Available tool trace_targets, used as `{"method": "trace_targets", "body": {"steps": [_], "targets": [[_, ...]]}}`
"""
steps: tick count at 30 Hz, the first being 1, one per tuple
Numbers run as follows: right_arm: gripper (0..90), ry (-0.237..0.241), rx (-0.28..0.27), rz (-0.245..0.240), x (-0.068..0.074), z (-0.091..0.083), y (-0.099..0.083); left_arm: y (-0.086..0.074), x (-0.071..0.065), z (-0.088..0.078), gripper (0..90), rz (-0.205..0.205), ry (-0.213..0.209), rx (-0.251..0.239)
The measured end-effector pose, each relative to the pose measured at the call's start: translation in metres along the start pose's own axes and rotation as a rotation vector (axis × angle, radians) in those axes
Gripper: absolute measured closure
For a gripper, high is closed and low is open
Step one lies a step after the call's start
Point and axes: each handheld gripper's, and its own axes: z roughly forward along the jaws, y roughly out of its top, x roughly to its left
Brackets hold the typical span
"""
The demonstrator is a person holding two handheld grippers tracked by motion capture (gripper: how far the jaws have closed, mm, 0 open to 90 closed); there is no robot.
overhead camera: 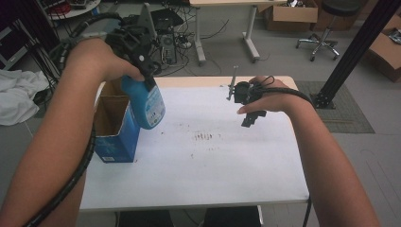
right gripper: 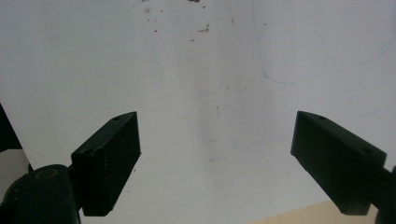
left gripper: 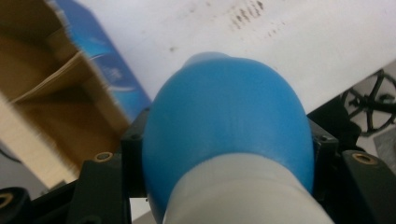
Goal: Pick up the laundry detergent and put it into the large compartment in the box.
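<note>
Your left gripper [overhead camera: 144, 71] has its fingers clamped on a blue bottle [left gripper: 229, 126], its cap hidden, above the open box [overhead camera: 113, 127] at the tabletop's [overhead camera: 227, 165] left edge. Your right gripper [right gripper: 217, 158] hangs with its fingers apart over bare tabletop near the far edge.

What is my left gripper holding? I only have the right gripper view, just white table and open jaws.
Observer: The left gripper is shut on a blue bottle, lifted off the table.
Operator: Where is it hanging?
Observer: Beside an open blue box at the table's left edge, by the box's right wall.
Operator: Anything in the box?
Observer: The left gripper view shows brown cardboard flaps inside; its bottom is hidden.
</note>
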Motion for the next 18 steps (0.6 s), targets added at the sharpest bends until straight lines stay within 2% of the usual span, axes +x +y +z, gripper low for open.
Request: {"method": "trace_targets", "body": {"steps": [7,13,18], "targets": [[15.8,-0.006,-0.006,0.003,0.001,-0.003,-0.002,-0.011,0.023,-0.025,38.4,-0.123,0.058,0.015],[15.8,-0.006,-0.006,0.005,0.001,-0.003,-0.002,-0.022,0.038,-0.039,38.4,-0.232,0.085,-0.005],[15.8,-0.005,-0.005,-0.003,0.002,-0.003,-0.001,-0.028,0.050,-0.043,38.3,-0.284,0.107,0.004]]}}
